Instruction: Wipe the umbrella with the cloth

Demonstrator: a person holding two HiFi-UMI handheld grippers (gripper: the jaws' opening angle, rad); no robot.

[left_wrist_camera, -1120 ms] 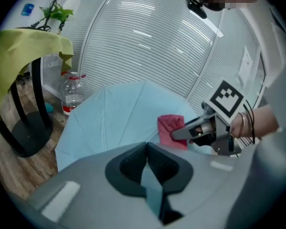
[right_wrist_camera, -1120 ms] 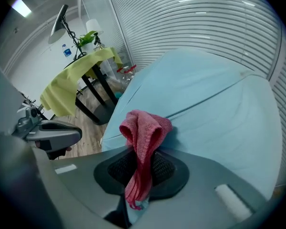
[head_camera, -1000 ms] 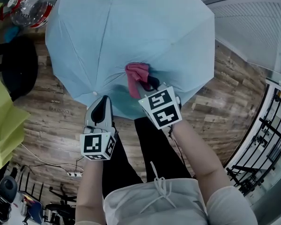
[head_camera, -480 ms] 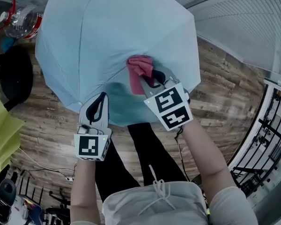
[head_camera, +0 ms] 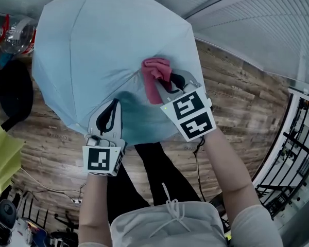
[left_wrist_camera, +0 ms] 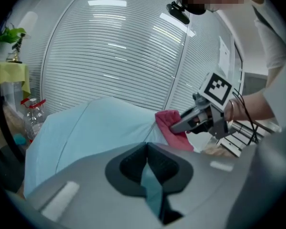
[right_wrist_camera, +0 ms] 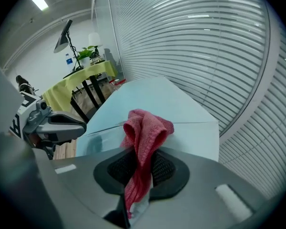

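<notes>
An open light-blue umbrella (head_camera: pixel 103 50) fills the upper middle of the head view, canopy toward me. My left gripper (head_camera: pixel 109 118) is shut on the canopy's near edge; blue fabric (left_wrist_camera: pixel 150 187) shows pinched between its jaws. My right gripper (head_camera: pixel 170 86) is shut on a pink-red cloth (head_camera: pixel 155 75), which is pressed on the canopy right of centre. In the right gripper view the cloth (right_wrist_camera: pixel 144 137) hangs bunched between the jaws over the umbrella (right_wrist_camera: pixel 157 104). From the left gripper view the cloth (left_wrist_camera: pixel 171 128) and the right gripper (left_wrist_camera: pixel 193 120) sit beyond the canopy (left_wrist_camera: pixel 90 128).
Wood-look floor (head_camera: pixel 232 96) lies under the umbrella. A slatted curved wall (head_camera: pixel 268 30) rises at the right. A plastic bottle (head_camera: pixel 13 32) and a black stool (head_camera: pixel 13 91) are at the left. A yellow-green draped table (right_wrist_camera: pixel 76 87) stands far left. A black rack (head_camera: pixel 298 153) stands at the right edge.
The umbrella has shifted left and up in the head view. My right gripper has slid the cloth up the canopy. The left gripper keeps its hold on the edge.
</notes>
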